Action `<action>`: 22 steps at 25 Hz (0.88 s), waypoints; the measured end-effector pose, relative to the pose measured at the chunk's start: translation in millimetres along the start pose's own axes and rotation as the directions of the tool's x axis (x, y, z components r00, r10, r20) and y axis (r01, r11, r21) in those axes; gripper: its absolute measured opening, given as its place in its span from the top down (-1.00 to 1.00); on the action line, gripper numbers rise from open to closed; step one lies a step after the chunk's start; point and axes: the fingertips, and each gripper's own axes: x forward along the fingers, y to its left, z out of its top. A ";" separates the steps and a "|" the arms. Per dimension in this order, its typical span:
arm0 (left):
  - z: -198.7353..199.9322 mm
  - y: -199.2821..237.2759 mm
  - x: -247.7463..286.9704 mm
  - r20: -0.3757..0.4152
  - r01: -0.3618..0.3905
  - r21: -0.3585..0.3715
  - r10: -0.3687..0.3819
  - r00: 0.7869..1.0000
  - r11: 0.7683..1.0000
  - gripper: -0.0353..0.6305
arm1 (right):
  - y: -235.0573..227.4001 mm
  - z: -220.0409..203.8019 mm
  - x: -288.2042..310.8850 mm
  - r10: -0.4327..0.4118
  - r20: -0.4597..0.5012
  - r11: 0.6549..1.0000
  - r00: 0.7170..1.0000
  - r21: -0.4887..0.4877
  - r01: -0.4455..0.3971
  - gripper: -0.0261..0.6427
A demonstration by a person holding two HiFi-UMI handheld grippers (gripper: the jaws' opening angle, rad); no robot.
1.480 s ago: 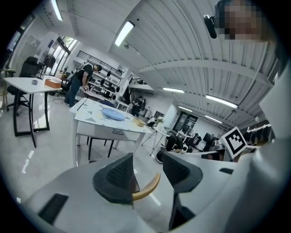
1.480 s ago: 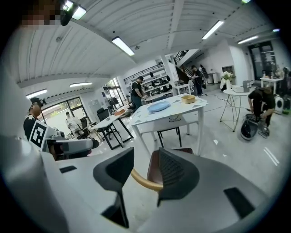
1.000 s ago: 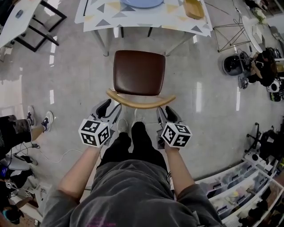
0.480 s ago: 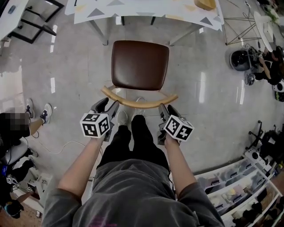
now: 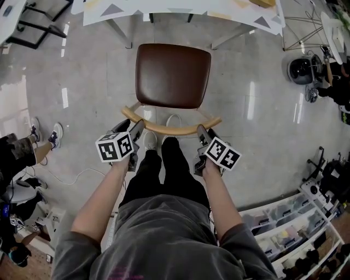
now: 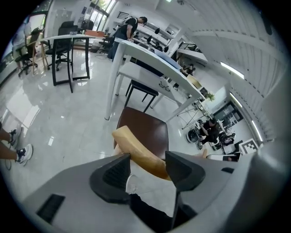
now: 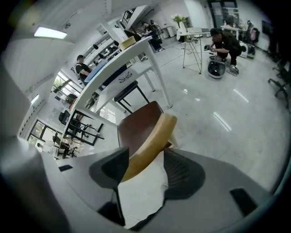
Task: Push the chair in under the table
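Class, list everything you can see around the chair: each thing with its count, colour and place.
chair: one, brown seat, curved tan backrest, on the floor short of the table
table: one, white with triangle pattern, top edge of head view
floor: grey, glossy
bystander's shoes: two, dark and white, left edge
storage drawers: several, clear, lower right
trousers: black, below the backrest
left gripper: one, grey, open, jaws just opened wider, backrest between them
right gripper: likewise, at the backrest's right end
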 end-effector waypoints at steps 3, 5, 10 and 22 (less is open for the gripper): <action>0.0 2.4 1.9 -0.011 -0.020 -0.022 0.020 1.000 1.000 0.20 | -4.9 1.4 8.4 0.000 -0.020 0.999 1.000 0.047 0.001 0.22; -0.2 2.8 2.3 -0.024 -0.040 -0.039 0.039 0.999 0.998 0.20 | -5.5 3.3 13.9 -0.010 -0.027 0.998 1.000 0.058 0.012 0.22; -2.1 7.3 6.9 -0.064 -0.099 -0.098 0.093 0.994 0.990 0.17 | -10.2 5.4 25.0 -0.031 -0.046 0.994 0.998 0.100 0.035 0.20; -2.4 10.3 51.0 -0.121 0.010 -0.298 -0.048 0.992 0.954 0.21 | -15.8 7.1 48.4 -0.024 -0.088 0.988 0.996 0.147 0.037 0.23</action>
